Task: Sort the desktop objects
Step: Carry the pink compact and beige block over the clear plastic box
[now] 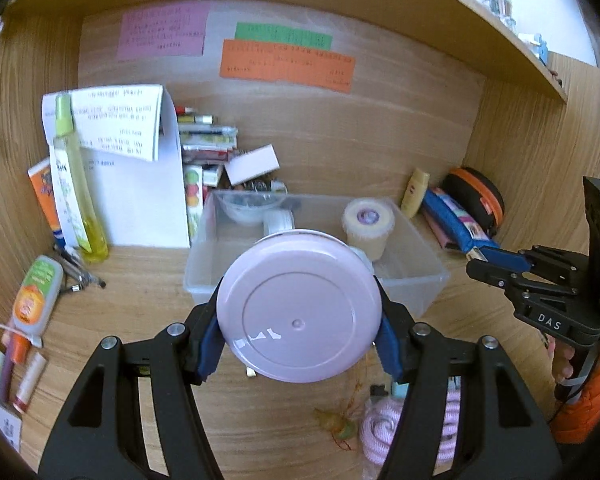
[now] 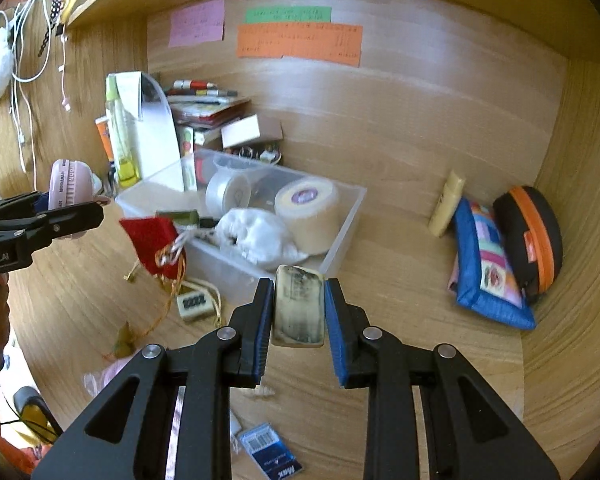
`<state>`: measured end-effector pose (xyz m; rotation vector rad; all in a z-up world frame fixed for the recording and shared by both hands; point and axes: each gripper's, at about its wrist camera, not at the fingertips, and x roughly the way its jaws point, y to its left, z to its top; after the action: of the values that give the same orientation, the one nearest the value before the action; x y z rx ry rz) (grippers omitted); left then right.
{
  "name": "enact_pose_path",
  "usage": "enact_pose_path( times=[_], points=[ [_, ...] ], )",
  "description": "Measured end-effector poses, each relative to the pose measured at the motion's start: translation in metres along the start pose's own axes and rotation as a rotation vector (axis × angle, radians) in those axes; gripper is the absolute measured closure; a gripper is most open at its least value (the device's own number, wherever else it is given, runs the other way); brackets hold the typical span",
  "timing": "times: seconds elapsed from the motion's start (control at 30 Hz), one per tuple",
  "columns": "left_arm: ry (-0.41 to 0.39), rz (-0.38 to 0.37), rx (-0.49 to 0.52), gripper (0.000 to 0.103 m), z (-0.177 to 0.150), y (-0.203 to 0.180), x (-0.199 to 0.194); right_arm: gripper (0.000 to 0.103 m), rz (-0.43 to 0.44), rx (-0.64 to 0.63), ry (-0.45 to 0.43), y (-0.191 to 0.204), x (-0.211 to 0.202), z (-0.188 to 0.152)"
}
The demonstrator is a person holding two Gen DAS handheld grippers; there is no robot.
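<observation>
My left gripper (image 1: 298, 332) is shut on a round pink jar (image 1: 299, 312), held above the desk just in front of the clear plastic bin (image 1: 420, 280). The jar also shows in the right wrist view (image 2: 66, 186). My right gripper (image 2: 298, 312) is shut on a worn, smudged eraser (image 2: 299, 306), held near the front right corner of the bin (image 2: 340, 248). The bin holds tape rolls (image 2: 308, 212), a white crumpled item (image 2: 256, 232) and a small bowl (image 1: 248, 206). The right gripper also shows at the right of the left wrist view (image 1: 496, 260).
A red pouch with cord (image 2: 156, 240), a small tile charm (image 2: 194, 304), a pink cable (image 1: 380, 428) and a blue card (image 2: 270, 452) lie on the desk. A yellow-green bottle (image 1: 74, 184), a book stack (image 1: 208, 136), a blue pouch (image 2: 488, 264) and an orange-black case (image 2: 532, 236) stand around.
</observation>
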<state>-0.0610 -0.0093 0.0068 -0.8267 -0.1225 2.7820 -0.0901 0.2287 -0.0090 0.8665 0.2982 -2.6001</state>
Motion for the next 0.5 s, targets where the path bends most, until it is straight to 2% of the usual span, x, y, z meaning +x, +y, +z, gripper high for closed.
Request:
enact_pose_path(
  times=[0.23,0.5],
  points=[
    [-0.057,0.015,0.0,0.041,0.022,0.006,-0.008,0.08,-0.006,-0.015,-0.036,0.003,-0.001,0.018],
    [-0.078,0.02,-0.009,0.041,0.041,0.02,-0.007,0.08,0.004,-0.05,-0.081,0.012,0.0,0.042]
  ],
)
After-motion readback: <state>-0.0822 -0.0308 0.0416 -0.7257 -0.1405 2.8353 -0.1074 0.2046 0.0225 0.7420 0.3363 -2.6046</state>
